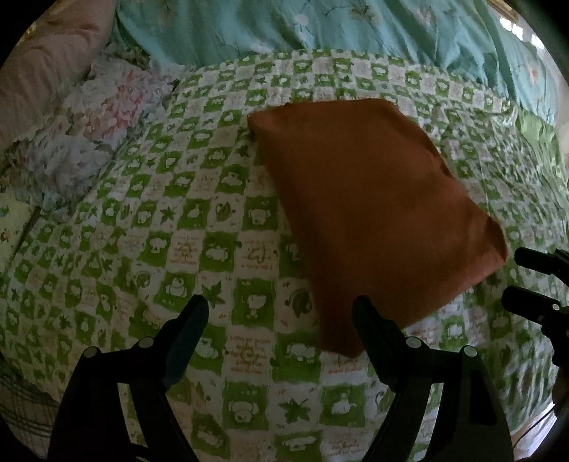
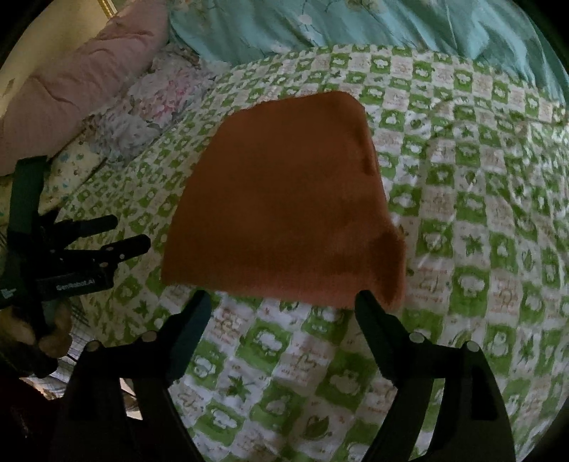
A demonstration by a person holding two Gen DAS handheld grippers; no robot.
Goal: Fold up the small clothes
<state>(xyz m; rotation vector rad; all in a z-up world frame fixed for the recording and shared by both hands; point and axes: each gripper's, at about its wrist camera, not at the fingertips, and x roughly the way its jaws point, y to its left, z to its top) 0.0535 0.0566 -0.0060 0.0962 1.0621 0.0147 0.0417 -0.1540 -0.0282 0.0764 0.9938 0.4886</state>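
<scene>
An orange-brown folded cloth (image 1: 370, 213) lies flat on the green-and-white checked bedspread (image 1: 177, 231). My left gripper (image 1: 281, 309) hovers open just short of the cloth's near left corner, with only bedspread between its fingers. In the right wrist view the same cloth (image 2: 284, 202) fills the middle, and my right gripper (image 2: 282, 302) stands open at its near edge, nothing clamped. The right gripper's fingers (image 1: 533, 280) show at the right edge of the left wrist view. The left gripper (image 2: 121, 234) appears at the left of the right wrist view, a hand on its handle.
A crumpled floral garment (image 1: 89, 135) lies at the left beside a pink pillow (image 2: 78, 85). A teal flowered quilt (image 1: 320, 32) runs along the far side of the bed. Checked bedspread (image 2: 480, 231) stretches to the right of the cloth.
</scene>
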